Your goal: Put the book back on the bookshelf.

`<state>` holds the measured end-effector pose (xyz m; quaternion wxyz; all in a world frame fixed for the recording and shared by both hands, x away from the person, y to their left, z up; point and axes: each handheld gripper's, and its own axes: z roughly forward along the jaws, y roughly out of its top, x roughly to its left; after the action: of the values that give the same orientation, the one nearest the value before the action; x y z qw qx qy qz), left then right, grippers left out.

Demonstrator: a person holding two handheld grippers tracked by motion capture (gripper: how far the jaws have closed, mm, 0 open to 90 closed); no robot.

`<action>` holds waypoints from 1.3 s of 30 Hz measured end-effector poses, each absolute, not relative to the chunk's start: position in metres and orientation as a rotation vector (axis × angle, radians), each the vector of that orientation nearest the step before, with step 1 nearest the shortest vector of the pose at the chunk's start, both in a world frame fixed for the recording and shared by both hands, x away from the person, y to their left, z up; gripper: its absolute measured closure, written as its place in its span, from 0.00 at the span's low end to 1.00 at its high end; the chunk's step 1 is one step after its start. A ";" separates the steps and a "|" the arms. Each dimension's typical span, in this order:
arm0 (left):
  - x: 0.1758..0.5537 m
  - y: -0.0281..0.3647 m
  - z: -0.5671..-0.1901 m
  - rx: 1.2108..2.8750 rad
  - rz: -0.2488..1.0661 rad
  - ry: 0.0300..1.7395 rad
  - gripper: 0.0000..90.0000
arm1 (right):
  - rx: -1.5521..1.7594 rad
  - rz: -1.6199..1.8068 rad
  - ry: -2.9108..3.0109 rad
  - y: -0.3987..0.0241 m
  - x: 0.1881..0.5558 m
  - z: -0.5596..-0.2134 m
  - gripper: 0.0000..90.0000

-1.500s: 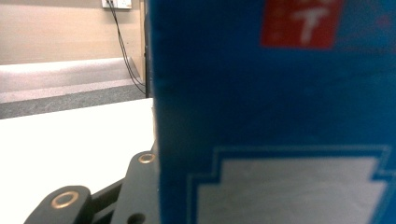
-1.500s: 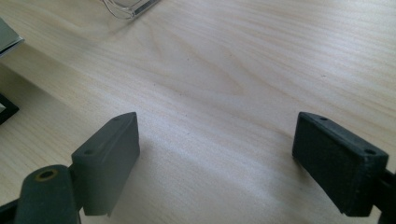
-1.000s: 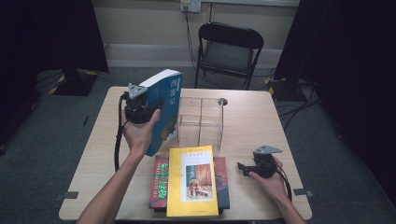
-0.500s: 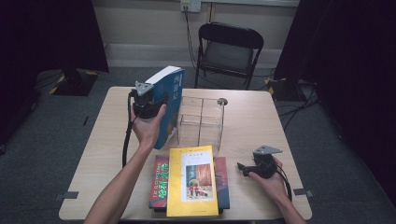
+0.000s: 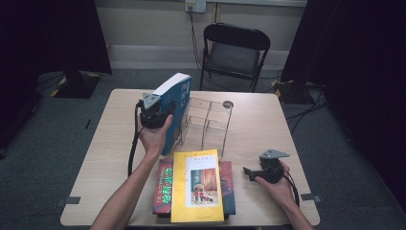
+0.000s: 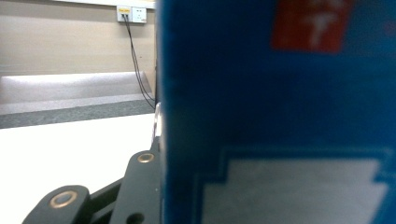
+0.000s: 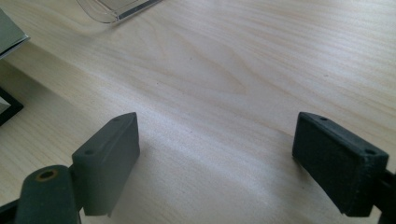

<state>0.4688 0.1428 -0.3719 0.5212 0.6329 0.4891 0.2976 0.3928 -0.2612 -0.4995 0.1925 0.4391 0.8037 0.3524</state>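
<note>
A thick blue book (image 5: 176, 98) stands nearly upright over the table's back left, its bottom edge close to the tabletop. My left gripper (image 5: 162, 116) is shut on it from the near side. In the left gripper view the blue cover (image 6: 280, 116) blocks the right half, and one black jaw lies flat against it. A clear wire-and-acrylic book rack (image 5: 208, 120) stands just right of the book. My right gripper (image 5: 248, 171) rests at the front right, pointing left. Its jaws (image 7: 217, 158) stand open over bare wood with nothing between them.
A stack of books lies at the front middle: a yellow one (image 5: 197, 184) on top, a red one (image 5: 164, 186) beneath. The wooden table (image 5: 119, 148) has free room at left and far right. A black folding chair (image 5: 234, 52) stands behind it.
My left hand has carried the blue book down and to the right, closer to the rack, and the book stands more upright. The right gripper has stayed put.
</note>
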 end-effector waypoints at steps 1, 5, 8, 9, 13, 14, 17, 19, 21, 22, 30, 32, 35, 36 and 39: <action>0.465 0.145 -0.374 1.528 0.715 1.163 0.67 | 1.232 0.988 2.256 -0.261 0.393 -0.499 0.16; 0.456 0.153 -0.378 1.533 0.702 1.165 0.67 | 1.233 0.987 2.256 -0.261 0.393 -0.499 0.16; 0.453 0.156 -0.380 1.534 0.695 1.165 0.66 | 1.232 0.987 2.256 -0.261 0.393 -0.499 0.16; 0.451 0.158 -0.381 1.537 0.691 1.163 0.66 | 1.233 0.987 2.256 -0.261 0.393 -0.499 0.16; 0.446 0.163 -0.383 1.542 0.686 1.145 0.65 | 1.232 0.987 2.256 -0.261 0.393 -0.499 0.16; 0.445 0.164 -0.383 1.537 0.679 1.145 0.65 | 1.232 0.986 2.257 -0.261 0.393 -0.499 0.16; 0.443 0.165 -0.383 1.544 0.669 1.132 0.65 | 1.232 0.987 2.257 -0.261 0.393 -0.499 0.16; 0.441 0.168 -0.381 1.556 0.645 1.124 0.64 | 1.232 0.986 2.257 -0.261 0.393 -0.499 0.16; 0.440 0.169 -0.380 1.563 0.643 1.125 0.64 | 1.232 0.987 2.257 -0.261 0.393 -0.499 0.16; 0.439 0.170 -0.379 1.571 0.643 1.122 0.64 | 1.232 0.987 2.257 -0.261 0.393 -0.499 0.16; 0.430 0.184 -0.367 1.547 0.635 1.109 0.61 | 1.233 0.987 2.257 -0.261 0.393 -0.499 0.16; 0.429 0.185 -0.365 1.548 0.637 1.102 0.61 | 1.233 0.986 2.257 -0.261 0.393 -0.499 0.16; 0.426 0.189 -0.359 1.549 0.633 1.082 0.61 | 1.232 0.986 2.257 -0.261 0.393 -0.499 0.16; 0.426 0.190 -0.357 1.547 0.620 1.077 0.60 | 1.232 0.987 2.257 -0.261 0.393 -0.499 0.16; 0.425 0.194 -0.354 1.560 0.594 1.053 0.57 | 1.233 0.986 2.257 -0.261 0.393 -0.499 0.16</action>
<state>0.4246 0.1937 -0.3537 0.5512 0.6595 0.4453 0.2509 0.3926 -0.2610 -0.4994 0.1925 0.4392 0.8041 0.3514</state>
